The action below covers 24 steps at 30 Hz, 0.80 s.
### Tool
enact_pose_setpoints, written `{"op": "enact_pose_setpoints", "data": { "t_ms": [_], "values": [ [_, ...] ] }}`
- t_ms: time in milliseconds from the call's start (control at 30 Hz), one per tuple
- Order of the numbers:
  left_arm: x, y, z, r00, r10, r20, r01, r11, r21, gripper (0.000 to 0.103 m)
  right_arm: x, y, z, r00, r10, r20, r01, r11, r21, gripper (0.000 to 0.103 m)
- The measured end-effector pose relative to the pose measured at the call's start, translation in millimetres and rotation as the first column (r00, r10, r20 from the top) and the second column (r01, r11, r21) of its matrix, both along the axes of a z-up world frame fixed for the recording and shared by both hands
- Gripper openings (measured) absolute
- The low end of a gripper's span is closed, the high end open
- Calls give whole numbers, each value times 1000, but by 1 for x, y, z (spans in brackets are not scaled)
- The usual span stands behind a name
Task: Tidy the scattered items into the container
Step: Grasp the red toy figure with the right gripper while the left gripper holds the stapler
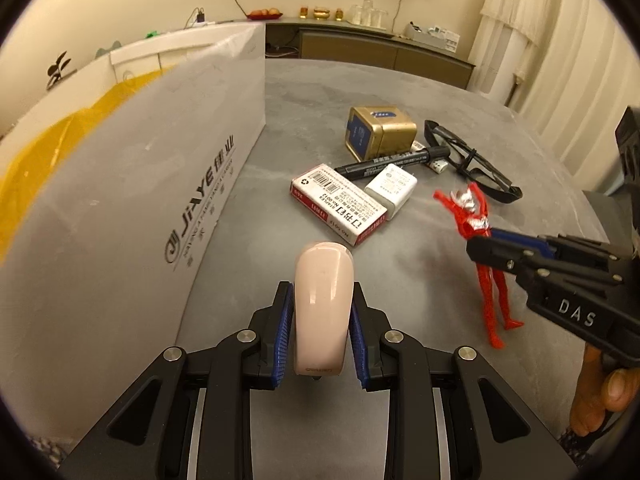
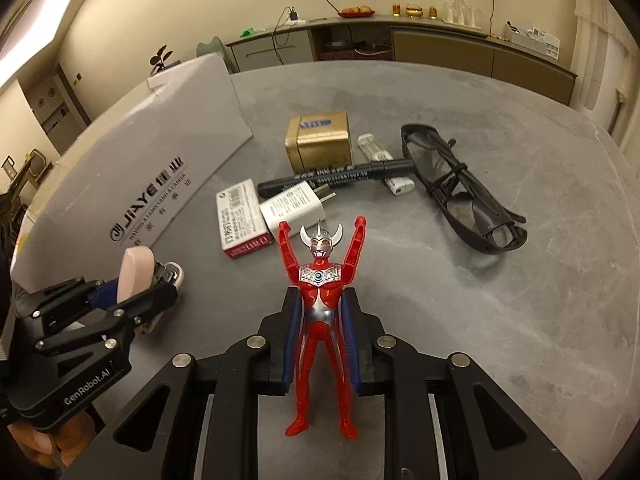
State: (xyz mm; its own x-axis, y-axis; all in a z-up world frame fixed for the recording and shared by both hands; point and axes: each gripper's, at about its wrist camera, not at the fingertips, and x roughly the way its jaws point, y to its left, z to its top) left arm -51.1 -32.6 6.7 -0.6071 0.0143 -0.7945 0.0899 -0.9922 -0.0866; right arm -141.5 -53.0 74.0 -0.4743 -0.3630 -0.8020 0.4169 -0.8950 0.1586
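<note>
Left wrist view: "JIAYE" on white box [image 1: 132, 208], "STAPLES" on staple box [image 1: 340, 206].

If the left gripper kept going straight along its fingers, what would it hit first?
Probably the staples box, which lies just beyond the pink stapler that the left gripper holds. The gripper tilts downward, so it might meet bare table first; depth is unclear.

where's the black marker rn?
Both views: black marker lies on the table, against the gold tin, above the white charger, left of the glasses.
</note>
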Motion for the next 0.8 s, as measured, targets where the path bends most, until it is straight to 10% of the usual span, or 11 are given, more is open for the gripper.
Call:
{"op": "enact_pose_setpoints", "data": {
  "t_ms": [667,733,800],
  "values": [
    [35,30,46,999,-4,-52,1,999,-52,28,20,19,42,998,2,-60,-8,995,-103,11],
    [35,29,43,999,4,-43,-6,999,-44,28,14,19,29,1000,6,-13,-7,995,-104,14],
    [34,26,38,1000,11,-26,-12,1000,-21,28,9,16,12,1000,3,26,-1,997,-83,39]
  ]
}}
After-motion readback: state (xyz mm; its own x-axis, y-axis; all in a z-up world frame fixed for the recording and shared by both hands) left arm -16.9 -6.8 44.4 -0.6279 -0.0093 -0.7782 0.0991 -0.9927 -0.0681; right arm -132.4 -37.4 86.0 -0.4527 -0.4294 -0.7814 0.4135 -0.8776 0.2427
